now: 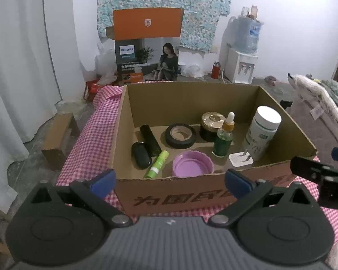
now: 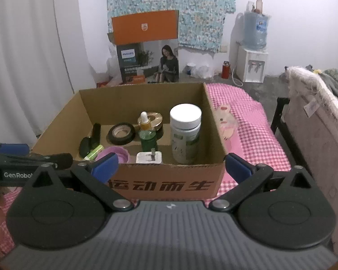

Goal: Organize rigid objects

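Nearest you, your left hand-held gripper (image 1: 170, 181) stands wide apart with nothing between its blue pads, and your right hand-held gripper (image 2: 171, 166) is spread just as wide and equally empty. Both hover in front of the near wall of the cardboard box (image 1: 191, 191), which sits on the pink checked surface (image 1: 87, 139).

Inside the box, closest to that near wall, lie the purple lid (image 1: 192, 164), the green tube (image 1: 156, 164) and the white plug adapter (image 1: 240, 159) with its prongs up. Just behind them are the black oval case (image 1: 141, 154), the black cylinder (image 1: 149, 140), the green dropper bottle (image 1: 224, 138) and the tall white-capped bottle (image 1: 262, 132). Further back sit the tape roll (image 1: 180, 136) and the gold-lidded jar (image 1: 213, 126).

Everything looks boxed already, so the risk is in reaching in. The dropper bottle and the tall bottle stand upright and close together; a wide-spread finger passing between them would likely tip one onto the adapter. Catching the near wall with a fingertip could also drag the whole box across the cloth.
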`<state>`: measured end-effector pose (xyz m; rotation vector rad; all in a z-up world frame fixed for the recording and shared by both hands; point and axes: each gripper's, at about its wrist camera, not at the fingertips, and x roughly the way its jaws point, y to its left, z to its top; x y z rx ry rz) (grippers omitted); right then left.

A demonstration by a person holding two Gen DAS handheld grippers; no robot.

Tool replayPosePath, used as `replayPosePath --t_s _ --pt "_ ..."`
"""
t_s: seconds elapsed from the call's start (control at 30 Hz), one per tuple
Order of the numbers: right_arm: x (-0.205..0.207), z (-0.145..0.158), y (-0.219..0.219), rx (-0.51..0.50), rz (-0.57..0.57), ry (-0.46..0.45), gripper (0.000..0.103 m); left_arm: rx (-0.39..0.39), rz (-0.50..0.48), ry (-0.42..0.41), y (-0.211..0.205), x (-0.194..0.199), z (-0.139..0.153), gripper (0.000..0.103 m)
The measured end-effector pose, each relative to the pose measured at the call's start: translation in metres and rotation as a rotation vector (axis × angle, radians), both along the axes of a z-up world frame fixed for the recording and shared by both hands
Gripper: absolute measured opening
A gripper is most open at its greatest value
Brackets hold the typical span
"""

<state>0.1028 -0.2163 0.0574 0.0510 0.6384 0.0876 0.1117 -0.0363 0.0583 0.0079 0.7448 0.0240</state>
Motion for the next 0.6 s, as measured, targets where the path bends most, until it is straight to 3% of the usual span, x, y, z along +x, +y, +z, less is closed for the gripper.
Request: replayPosePath --t_s 0.6 --pt "0.013 -0.012 0.004 0.014 0.009 0.071 0.102 0.021 0.027 0.027 -0.006 0.004 -0.002 0.103"
